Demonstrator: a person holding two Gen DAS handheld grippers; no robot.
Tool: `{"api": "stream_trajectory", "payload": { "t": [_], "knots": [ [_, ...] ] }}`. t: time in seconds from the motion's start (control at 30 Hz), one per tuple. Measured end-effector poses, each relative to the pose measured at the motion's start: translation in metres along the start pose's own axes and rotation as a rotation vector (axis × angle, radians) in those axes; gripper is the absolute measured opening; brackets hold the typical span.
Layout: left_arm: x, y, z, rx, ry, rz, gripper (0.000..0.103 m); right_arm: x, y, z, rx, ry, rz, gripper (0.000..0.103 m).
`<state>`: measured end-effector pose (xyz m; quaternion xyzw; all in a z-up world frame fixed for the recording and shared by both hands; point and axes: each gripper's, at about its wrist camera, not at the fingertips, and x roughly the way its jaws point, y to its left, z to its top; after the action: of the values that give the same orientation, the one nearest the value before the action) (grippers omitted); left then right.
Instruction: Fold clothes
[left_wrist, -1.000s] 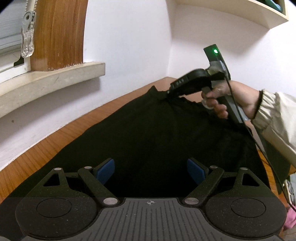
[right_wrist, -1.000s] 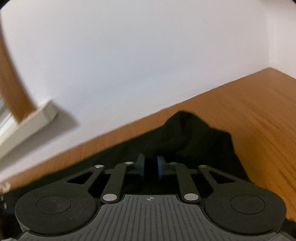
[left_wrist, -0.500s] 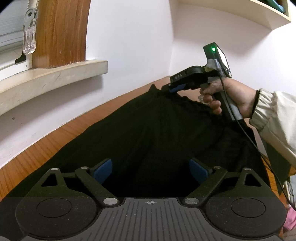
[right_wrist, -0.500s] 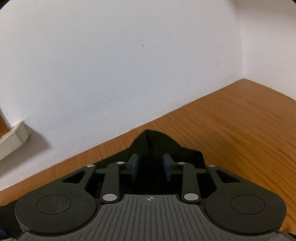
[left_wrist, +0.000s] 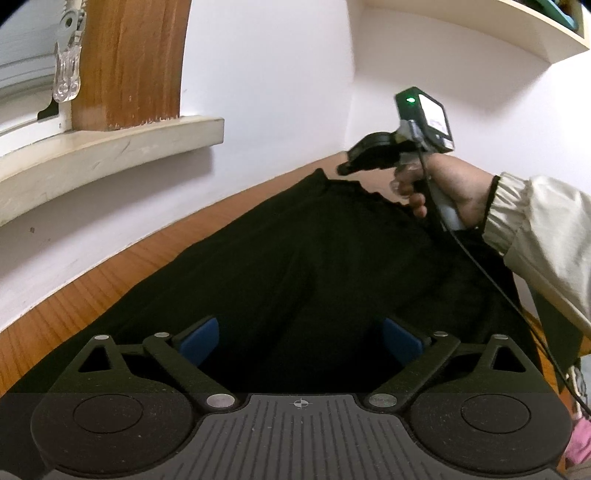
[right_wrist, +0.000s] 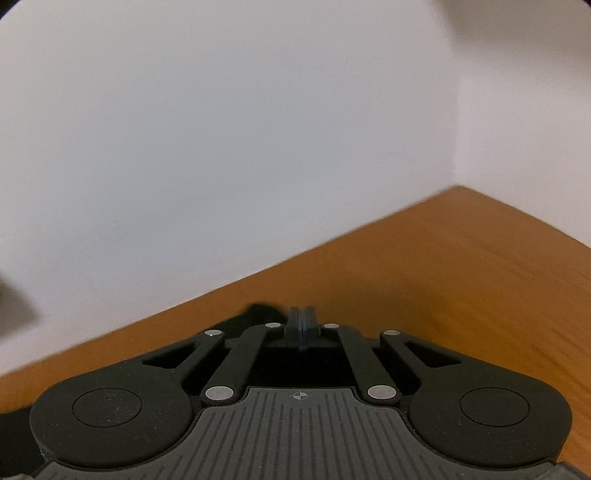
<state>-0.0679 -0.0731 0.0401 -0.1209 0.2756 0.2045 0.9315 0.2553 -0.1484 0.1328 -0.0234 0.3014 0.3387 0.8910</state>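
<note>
A black garment (left_wrist: 295, 251) lies spread over the wooden table (left_wrist: 92, 295), its far corner pointing at the wall. My left gripper (left_wrist: 300, 332) hovers low over the near part of the cloth. Its blue pads (left_wrist: 199, 339) stand far apart and are still opening, with cloth below them and nothing pinched. A hand (left_wrist: 443, 181) holds my right gripper (left_wrist: 345, 170) just above the garment's far corner, apart from the cloth. In the right wrist view that gripper (right_wrist: 301, 321) is shut, pads together with nothing seen between them. Only a scrap of the garment (right_wrist: 258, 309) shows beside its fingers.
White walls meet in a corner right behind the table. A stone window sill (left_wrist: 110, 147) with a wooden frame juts out at the left, and a shelf (left_wrist: 480, 26) hangs high at the right. A pale sleeve (left_wrist: 535, 221) and a black cable cross the garment's right side.
The right gripper opened off the garment's far corner, shut again and drew up and to the right, so the cloth has nearly left its view. The left pads spread slightly wider.
</note>
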Motion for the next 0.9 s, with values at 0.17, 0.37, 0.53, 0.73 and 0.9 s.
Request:
{"api": "stream_trajectory", "payload": {
  "t": [0.17,0.37,0.53,0.73,0.9],
  "knots": [
    [-0.006,0.007,0.0,-0.03,-0.042,0.028,0.099,-0.034,0.0,-0.006,-0.068,-0.051,0.085,0.02],
    [-0.037,0.034,0.007,-0.084,-0.079,0.112,0.09,-0.098,0.041,-0.043,-0.285,-0.02,0.266,0.033],
    [-0.056,0.037,0.001,-0.06,-0.053,0.18,0.081,-0.148,0.094,-0.087,-0.406,0.061,0.45,0.034],
    [-0.071,0.049,-0.014,-0.022,-0.003,0.278,0.08,-0.194,0.143,-0.132,-0.53,0.07,0.58,0.034],
    [-0.076,0.072,-0.027,-0.061,0.005,0.283,0.075,-0.215,0.156,-0.151,-0.594,0.105,0.59,0.034]
  ]
}}
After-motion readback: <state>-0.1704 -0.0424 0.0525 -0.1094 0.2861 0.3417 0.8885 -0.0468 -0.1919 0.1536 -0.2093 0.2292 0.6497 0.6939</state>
